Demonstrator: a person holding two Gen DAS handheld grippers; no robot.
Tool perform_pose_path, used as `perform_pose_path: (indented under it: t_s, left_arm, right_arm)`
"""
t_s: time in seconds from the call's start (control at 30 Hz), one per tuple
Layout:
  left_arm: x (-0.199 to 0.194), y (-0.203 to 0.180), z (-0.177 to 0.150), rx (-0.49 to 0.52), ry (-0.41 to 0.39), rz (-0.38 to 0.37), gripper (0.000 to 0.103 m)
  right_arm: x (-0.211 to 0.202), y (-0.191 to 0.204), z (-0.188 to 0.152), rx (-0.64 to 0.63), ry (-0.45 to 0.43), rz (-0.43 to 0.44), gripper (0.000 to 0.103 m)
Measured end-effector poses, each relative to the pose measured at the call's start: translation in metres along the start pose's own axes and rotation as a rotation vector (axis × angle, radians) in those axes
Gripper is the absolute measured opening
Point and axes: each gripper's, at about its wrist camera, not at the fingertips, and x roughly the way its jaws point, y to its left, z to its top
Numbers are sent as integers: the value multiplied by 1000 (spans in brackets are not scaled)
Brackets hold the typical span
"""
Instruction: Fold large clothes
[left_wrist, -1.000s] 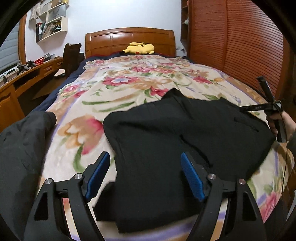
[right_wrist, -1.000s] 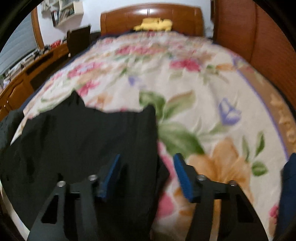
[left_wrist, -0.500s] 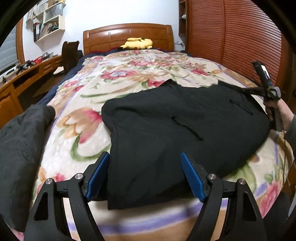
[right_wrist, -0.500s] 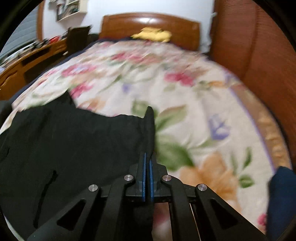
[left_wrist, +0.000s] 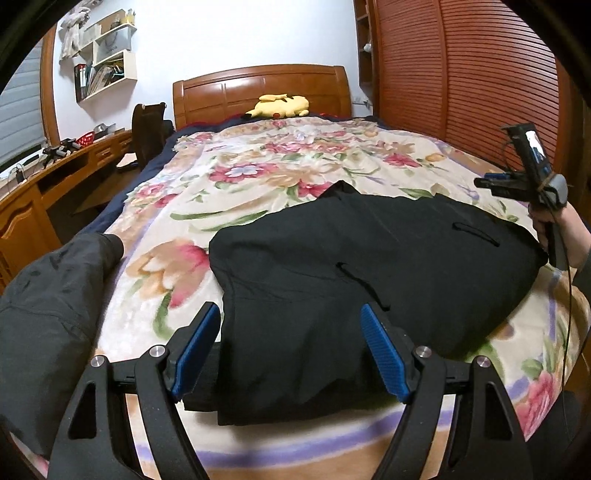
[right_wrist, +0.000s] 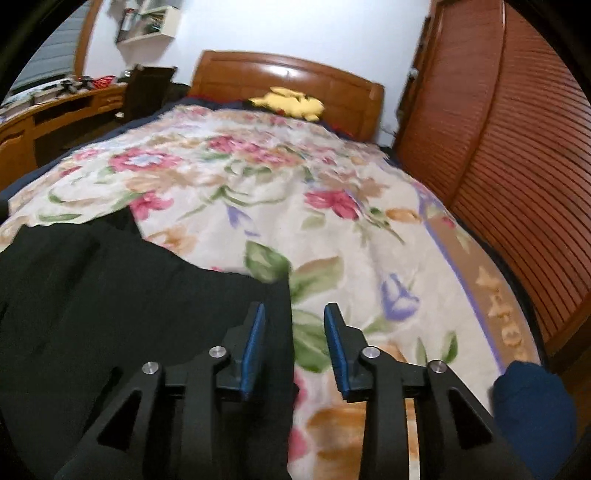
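Note:
A black garment (left_wrist: 369, 266) lies spread and partly folded on the floral blanket (left_wrist: 258, 177) at the foot of the bed. My left gripper (left_wrist: 291, 350) is open, its blue pads (left_wrist: 195, 343) astride the garment's near left corner. In the right wrist view the garment (right_wrist: 110, 295) fills the lower left. My right gripper (right_wrist: 293, 343) is open and straddles the garment's right edge, left pad over the cloth, right pad over the blanket (right_wrist: 332, 221). The right gripper's handle and the person's hand also show in the left wrist view (left_wrist: 543, 206).
A dark grey garment (left_wrist: 48, 295) lies at the bed's left edge. A yellow plush toy (left_wrist: 280, 105) rests by the wooden headboard (left_wrist: 258, 88). A desk (left_wrist: 44, 184) and chair stand left. A slatted wooden wardrobe (left_wrist: 461, 92) runs along the right. A blue item (right_wrist: 532, 406) sits at lower right.
My right gripper closed on the garment's right edge half a second ago and has opened again. The garment now lies flatter. My left gripper stayed open near the left corner.

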Motion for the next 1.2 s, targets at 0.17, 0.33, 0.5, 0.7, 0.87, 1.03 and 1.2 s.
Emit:
perform_pose_path:
  t_s: [0.17, 0.33, 0.5, 0.7, 0.87, 1.03, 1.2]
  left_arm:
    - [-2, -10, 3, 15, -5, -22, 79]
    - [5, -28, -2, 27, 9, -61, 79]
    - [22, -36, -14, 36, 51, -62, 79]
    - [36, -35, -27, 43, 78, -61, 79]
    - [35, -40, -28, 59, 81, -48, 79]
    - [24, -46, -18, 41, 50, -77, 78]
    - [15, -65, -12, 46, 20, -105, 78]
  right_arm:
    - [-25, 19, -16, -67, -34, 63, 35]
    - [-60, 47, -34, -94, -70, 239, 35]
    - [-78, 84, -56, -118, -29, 413, 35]
    - [-70, 114, -80, -175, 43, 528, 35]
    - [-54, 115, -91, -184, 78, 512, 35]
    - [-69, 112, -94, -131, 61, 510, 35]
    - [-89, 99, -98, -111, 28, 474, 35]
